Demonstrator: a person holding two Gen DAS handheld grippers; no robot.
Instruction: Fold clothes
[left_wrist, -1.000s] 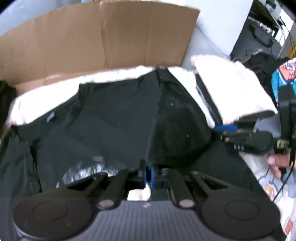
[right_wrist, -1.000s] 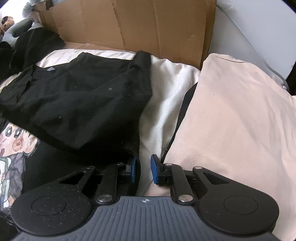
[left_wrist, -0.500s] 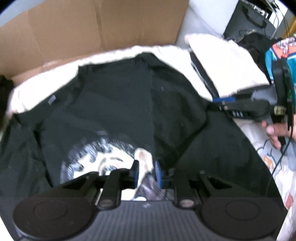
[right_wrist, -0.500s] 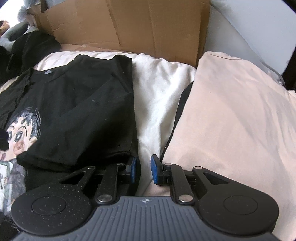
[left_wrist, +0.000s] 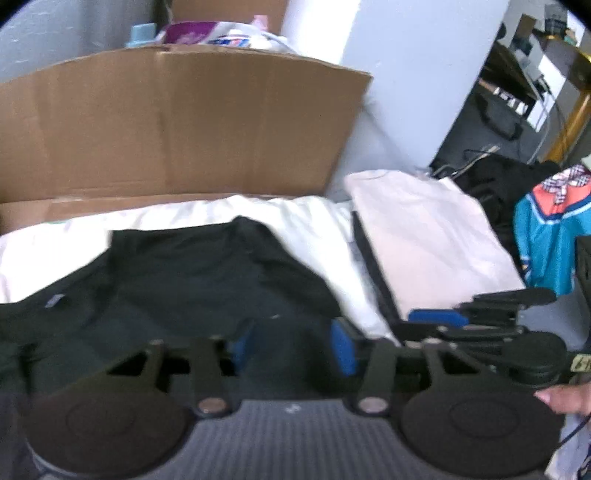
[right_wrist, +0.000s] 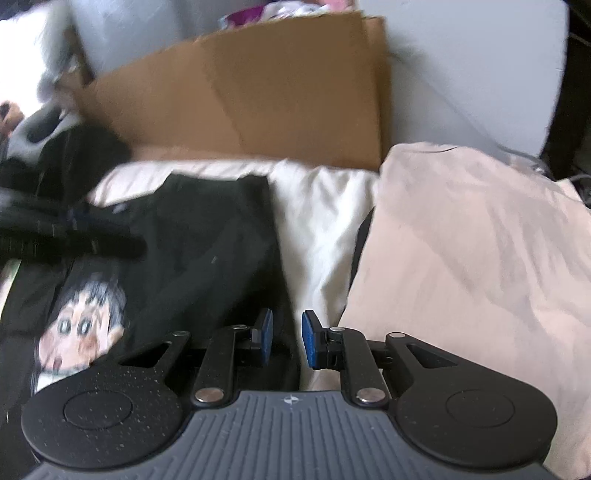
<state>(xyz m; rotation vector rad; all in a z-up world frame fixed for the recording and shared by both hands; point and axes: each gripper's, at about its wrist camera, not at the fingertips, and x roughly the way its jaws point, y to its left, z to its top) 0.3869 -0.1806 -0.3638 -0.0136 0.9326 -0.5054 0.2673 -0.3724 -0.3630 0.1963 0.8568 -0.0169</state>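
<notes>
1. Two grippers were in play. The left gripper (left_wrist: 291, 347) had its blue pads spreading apart at that moment, with nothing pinched between them, only the black t-shirt (left_wrist: 192, 280) lying underneath.
2. The right gripper (right_wrist: 286, 339) sat with a narrow gap between its pads (right_wrist: 309, 341). The right edge of the shirt (right_wrist: 207, 251) ran under that gap, but I couldn't see the pads pressing on any cloth, so it looked unclamped to me.
3. In the left camera the right gripper (left_wrist: 436, 317) showed from the side at the right edge, and part of a hand (left_wrist: 561, 397) was just visible behind it.
4. The shirt itself lay flat on a white sheet (right_wrist: 314, 221), its right side folded in to a straight edge. A cartoon face print (right_wrist: 81, 325) showed on the front, near the lower left of the right camera's view.
5. Just right of the shirt, past a strip of bare sheet, was a pale pink folded cloth (right_wrist: 472, 258), with something dark tucked under its left edge.
6. Behind everything stood a big sheet of brown cardboard (left_wrist: 177, 125) against the wall.
7. Far right in the left view there was a teal and orange garment (left_wrist: 550, 236), all pretty blurry.
</notes>
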